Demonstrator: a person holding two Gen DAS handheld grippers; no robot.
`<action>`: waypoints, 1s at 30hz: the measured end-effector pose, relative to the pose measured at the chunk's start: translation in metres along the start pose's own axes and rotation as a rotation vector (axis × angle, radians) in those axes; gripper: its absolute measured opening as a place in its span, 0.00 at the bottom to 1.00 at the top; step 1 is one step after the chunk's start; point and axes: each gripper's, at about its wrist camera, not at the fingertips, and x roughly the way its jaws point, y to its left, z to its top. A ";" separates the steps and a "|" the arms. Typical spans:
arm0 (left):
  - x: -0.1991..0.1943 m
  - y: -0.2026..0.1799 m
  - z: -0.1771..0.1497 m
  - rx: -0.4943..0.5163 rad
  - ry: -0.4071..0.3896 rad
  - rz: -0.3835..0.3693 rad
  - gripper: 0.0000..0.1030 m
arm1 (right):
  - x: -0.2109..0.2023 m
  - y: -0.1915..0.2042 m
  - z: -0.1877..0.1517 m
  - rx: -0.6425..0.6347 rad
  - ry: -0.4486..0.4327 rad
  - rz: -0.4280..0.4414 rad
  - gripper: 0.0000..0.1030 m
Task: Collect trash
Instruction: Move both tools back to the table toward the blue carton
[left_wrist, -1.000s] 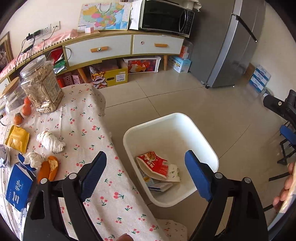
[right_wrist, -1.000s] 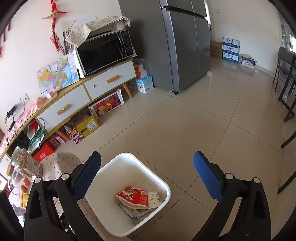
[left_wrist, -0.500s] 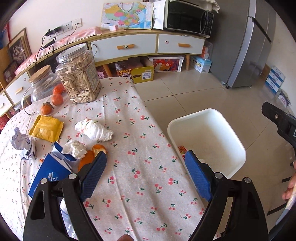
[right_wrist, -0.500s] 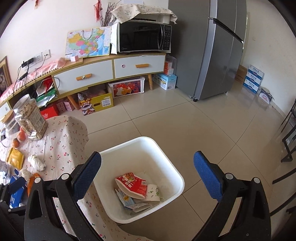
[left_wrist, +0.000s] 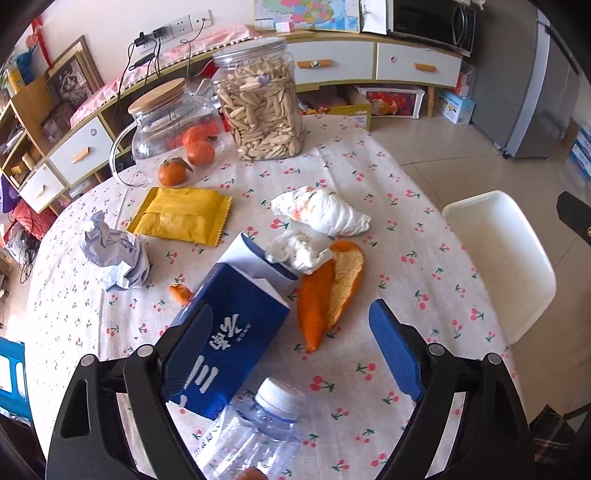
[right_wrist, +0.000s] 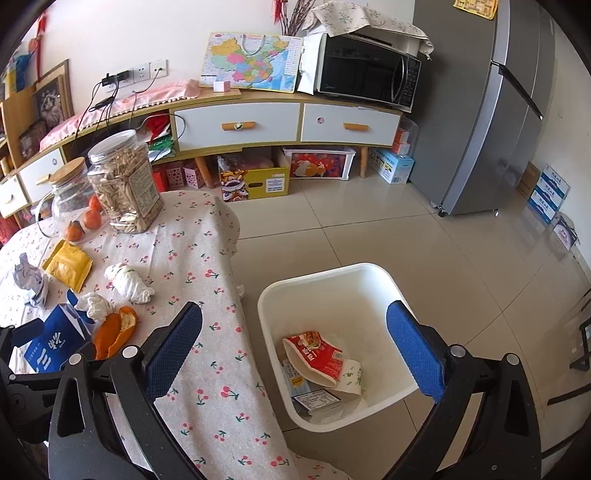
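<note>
the left gripper (left_wrist: 288, 343) hung over the table (left_wrist: 406, 229) with its jaws spread wide and nothing between the pads; the blue carton (left_wrist: 229, 332) lay just under its left finger, not clamped. the right gripper (right_wrist: 291, 350) was likewise wide open and empty, poised above the table edge and the white bin (right_wrist: 273, 295) on the floor beside it.

the rubbish lay scattered on the cherry-print cloth: the carton on its side with its top flaps torn open, orange peel (left_wrist: 328, 291) just right of it, a white tissue wad (left_wrist: 299, 251) touching both, a bigger crumpled napkin (left_wrist: 321, 212) beyond, a yellow wrapper (left_wrist: 183, 218), a ball of grey paper (left_wrist: 114, 258) to the left, and a small peel scrap (left_wrist: 180, 293).

the carton looked light and probably empty, its card walls likely to cave under a hard squeeze; across the narrow sides near the middle seemed the best hold. the peel looked limp and curled, best pinched across its hump. the tissues were soft and would compress to almost nothing, so the pads would need to close nearly fully.

a clear plastic bottle (left_wrist: 255, 432) with a white cap was cut off at the bottom of the left view, so i could not tell whether it stood or lay, or held anything. what sat under the red packet (right_wrist: 317, 358) in the bin was mostly hidden.
</note>
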 end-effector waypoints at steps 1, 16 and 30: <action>0.003 0.005 -0.001 0.007 0.015 0.011 0.82 | 0.001 0.004 0.000 -0.007 0.003 0.006 0.93; 0.026 0.043 0.004 0.101 0.120 0.059 0.85 | 0.010 0.041 0.003 -0.061 0.032 0.053 0.93; 0.037 0.046 -0.018 0.113 0.169 -0.078 0.70 | 0.012 0.068 0.001 -0.111 0.050 0.083 0.93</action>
